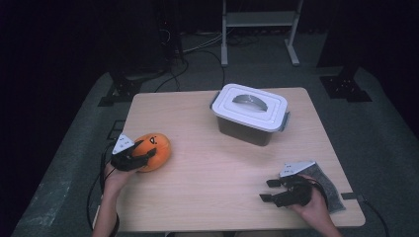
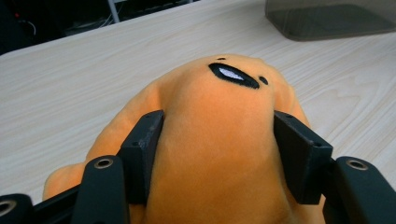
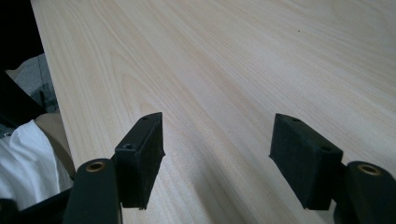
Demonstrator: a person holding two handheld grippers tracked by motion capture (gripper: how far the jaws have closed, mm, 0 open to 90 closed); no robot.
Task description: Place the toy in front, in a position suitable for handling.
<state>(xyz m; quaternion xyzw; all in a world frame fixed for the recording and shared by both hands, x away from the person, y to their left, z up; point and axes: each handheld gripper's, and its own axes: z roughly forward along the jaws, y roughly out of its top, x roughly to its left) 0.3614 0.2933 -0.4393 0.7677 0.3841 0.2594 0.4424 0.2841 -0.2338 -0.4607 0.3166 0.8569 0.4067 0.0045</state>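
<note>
Orange plush toy (image 2: 219,140) squeezed between left gripper (image 2: 217,154) pads – on table (image 2: 70,79)

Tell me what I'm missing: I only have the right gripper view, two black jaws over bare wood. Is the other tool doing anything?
Observer: Yes. The left tool is closed on an orange plush toy near the table's left edge; its pads press into the plush from both sides.
Operator: Is anything else on the table?
Observer: A grey storage box with a white lid stands toward the far side, lid on and handle folded flat.
Operator: And where does my tool sit?
Observer: The right tool is near the front right corner, jaws apart with nothing between them, and a grey speckled pouch lies just beside the hand holding it.
</note>
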